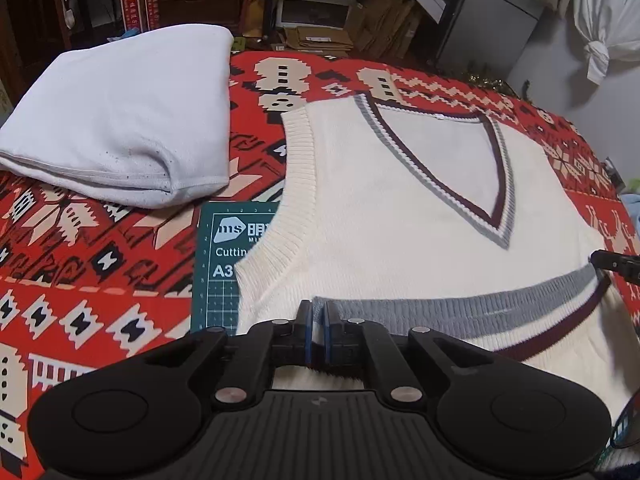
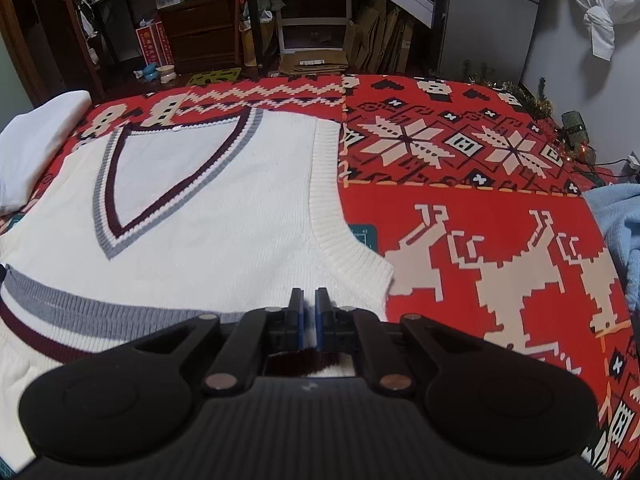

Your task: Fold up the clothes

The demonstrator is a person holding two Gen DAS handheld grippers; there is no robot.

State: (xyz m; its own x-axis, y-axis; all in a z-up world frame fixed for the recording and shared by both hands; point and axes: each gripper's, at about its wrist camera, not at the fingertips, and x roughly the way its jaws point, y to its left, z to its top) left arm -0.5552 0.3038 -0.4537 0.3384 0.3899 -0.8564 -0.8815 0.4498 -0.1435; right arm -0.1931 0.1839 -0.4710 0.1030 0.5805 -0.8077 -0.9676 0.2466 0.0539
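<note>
In the left wrist view, a folded white garment [image 1: 116, 116] lies on the red patterned blanket [image 1: 80, 272] to the left, well apart from the cream knit vest [image 1: 400, 208]. A green cutting mat [image 1: 224, 264] pokes out from under the vest's left armhole edge. At the right margin the tip of the right gripper [image 1: 616, 266] shows beside the vest's grey hem band. Beyond the bed stand cardboard sheets, drawers and a grey cabinet. The vest lies flat, V-neck pointing toward the camera, its hem lifted and folded up over the lower body. The left gripper [image 1: 318, 334] sits at the near edge, its blue-padded jaws drawn narrow and pinching the vest's hem; cream knit shows behind the pads.

The right wrist view shows what the other does not: a pale blue towel [image 2: 620, 240] at the right edge, a wide bare stretch of blanket [image 2: 480, 240] with reindeer figures, and small lights and tinsel in the far corner. The white garment [image 2: 36, 152] is only a sliver at left, and only a corner of the mat [image 2: 362, 234] peeks out. The vest [image 2: 224, 220] fills the left half. The right gripper [image 2: 309, 322] is at its near right edge, jaws narrow and clamped on the hem; maroon and cream knit shows behind them.
</note>
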